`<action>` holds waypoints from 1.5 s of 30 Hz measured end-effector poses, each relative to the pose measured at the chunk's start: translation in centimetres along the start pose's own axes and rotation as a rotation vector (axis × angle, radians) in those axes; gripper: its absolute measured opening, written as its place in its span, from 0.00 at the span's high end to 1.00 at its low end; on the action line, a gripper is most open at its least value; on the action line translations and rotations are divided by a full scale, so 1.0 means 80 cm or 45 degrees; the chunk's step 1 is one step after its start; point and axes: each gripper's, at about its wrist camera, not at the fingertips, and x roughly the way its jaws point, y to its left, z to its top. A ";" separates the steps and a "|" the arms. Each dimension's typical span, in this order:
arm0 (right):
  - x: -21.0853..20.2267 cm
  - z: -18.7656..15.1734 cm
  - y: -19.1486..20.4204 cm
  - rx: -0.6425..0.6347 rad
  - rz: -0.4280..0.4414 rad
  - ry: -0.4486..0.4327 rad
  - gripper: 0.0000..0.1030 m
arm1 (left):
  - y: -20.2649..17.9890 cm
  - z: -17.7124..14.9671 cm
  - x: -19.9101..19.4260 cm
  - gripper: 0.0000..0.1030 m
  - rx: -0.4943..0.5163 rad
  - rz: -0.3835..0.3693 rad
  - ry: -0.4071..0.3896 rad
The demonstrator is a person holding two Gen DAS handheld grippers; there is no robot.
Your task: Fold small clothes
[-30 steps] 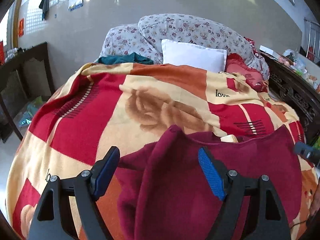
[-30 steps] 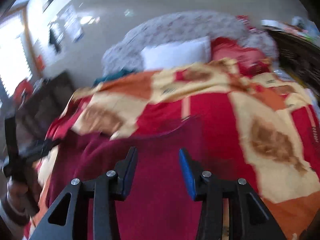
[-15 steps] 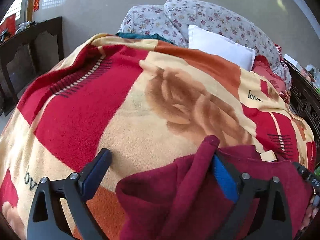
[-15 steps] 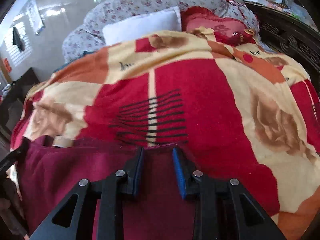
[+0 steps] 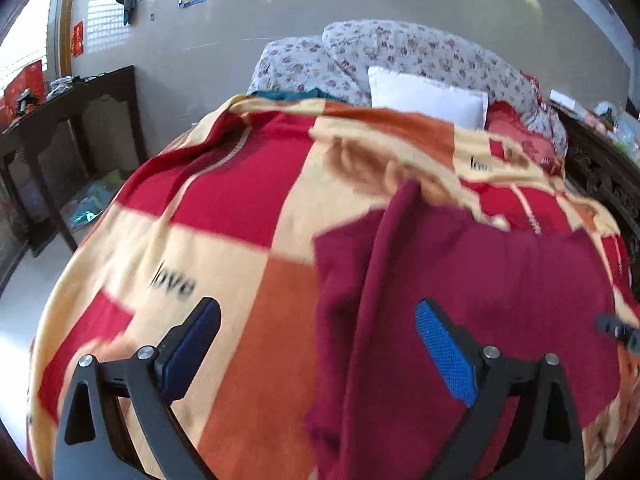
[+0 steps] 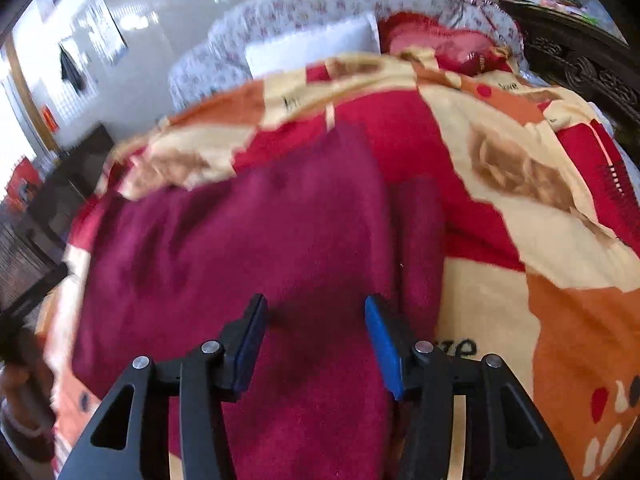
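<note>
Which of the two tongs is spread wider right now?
The left tongs: their blue pads stand far apart over the maroon garment's left edge. The right tongs are open too, but narrower, over the garment's middle.

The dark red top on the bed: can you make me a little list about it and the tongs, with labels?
garment: dark red top, lying on the blanket, one long fold ridge along its left side
surface: patchwork blanket in red, orange and cream
left tongs: open, empty, above the top's left edge
right tongs: open, empty, above the top
behind: white pillow against floral bedding
sharpness: both views blurred
</note>
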 end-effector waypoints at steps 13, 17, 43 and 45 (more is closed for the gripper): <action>-0.034 -0.031 0.095 -0.164 0.106 0.022 0.34 | 0.001 -0.071 -0.009 0.05 -0.005 0.044 0.073; -0.019 -0.024 0.117 -0.156 0.124 0.029 0.34 | 0.006 -0.073 0.000 0.05 -0.007 0.047 0.069; 0.124 0.062 0.348 -0.470 0.246 0.091 0.92 | 0.034 -0.079 0.023 0.03 -0.132 -0.147 0.135; 0.121 0.063 0.354 -0.490 0.265 0.081 0.92 | 0.037 -0.078 0.024 0.01 -0.146 -0.169 0.135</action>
